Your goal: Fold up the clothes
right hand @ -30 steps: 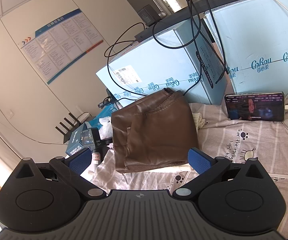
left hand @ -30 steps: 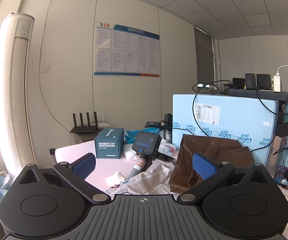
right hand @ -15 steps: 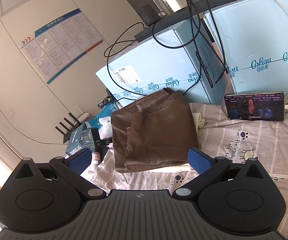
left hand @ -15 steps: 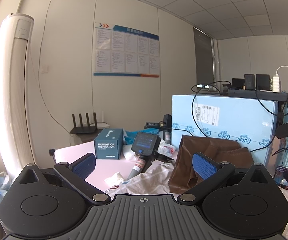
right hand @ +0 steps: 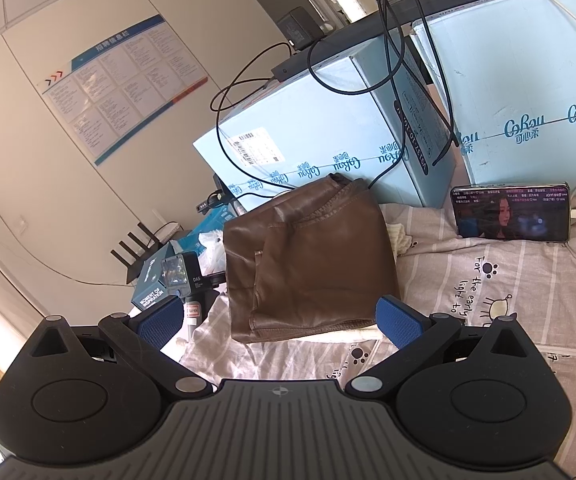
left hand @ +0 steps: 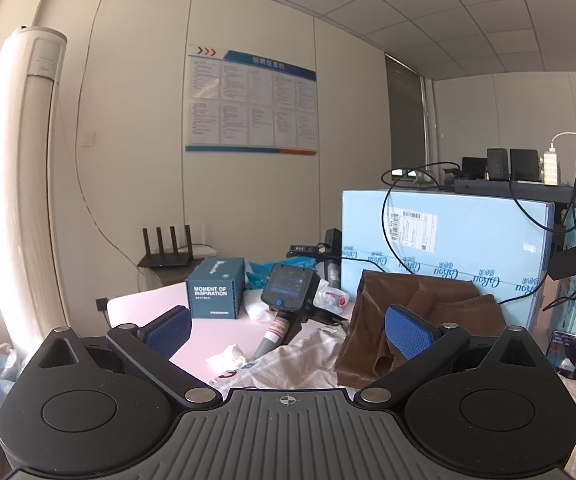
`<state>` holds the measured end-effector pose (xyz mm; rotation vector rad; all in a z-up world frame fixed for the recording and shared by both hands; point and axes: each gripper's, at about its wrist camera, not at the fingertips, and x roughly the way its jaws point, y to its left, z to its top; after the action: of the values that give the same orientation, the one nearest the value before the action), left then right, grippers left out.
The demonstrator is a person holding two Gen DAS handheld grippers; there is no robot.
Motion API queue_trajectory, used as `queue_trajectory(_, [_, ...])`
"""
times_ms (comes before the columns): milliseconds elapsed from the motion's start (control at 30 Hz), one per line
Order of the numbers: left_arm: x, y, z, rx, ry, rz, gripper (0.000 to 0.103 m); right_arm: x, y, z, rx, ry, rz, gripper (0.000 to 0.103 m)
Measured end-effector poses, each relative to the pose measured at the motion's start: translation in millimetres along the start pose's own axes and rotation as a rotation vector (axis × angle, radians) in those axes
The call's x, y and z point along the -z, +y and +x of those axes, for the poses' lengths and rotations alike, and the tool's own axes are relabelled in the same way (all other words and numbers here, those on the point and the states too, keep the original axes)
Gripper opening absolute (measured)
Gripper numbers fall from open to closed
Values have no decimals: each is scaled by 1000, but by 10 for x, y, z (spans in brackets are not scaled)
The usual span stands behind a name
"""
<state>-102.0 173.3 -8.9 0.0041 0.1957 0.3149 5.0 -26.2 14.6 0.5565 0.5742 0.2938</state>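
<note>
Trousers (right hand: 308, 264), brown and leathery, lie folded ahead of our right gripper (right hand: 277, 320); both jaws gape empty. We judge them supple, slick; pinch the near hem.

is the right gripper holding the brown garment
No: the right gripper is open with nothing between its pads, and the folded brown garment lies beyond it on the striped sheet.

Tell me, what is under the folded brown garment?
The brown garment lies on a striped cartoon-print sheet, its far edge close to a light blue carton. A pale layer peeks out at its near edge; whatever else it covers is hidden.
</note>
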Motion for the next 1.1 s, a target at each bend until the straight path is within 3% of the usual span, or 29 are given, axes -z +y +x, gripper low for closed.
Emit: queue_trajectory(1100, [17, 3, -20, -1, 1, -1, 103, 13, 13, -12, -1, -2, 0, 103])
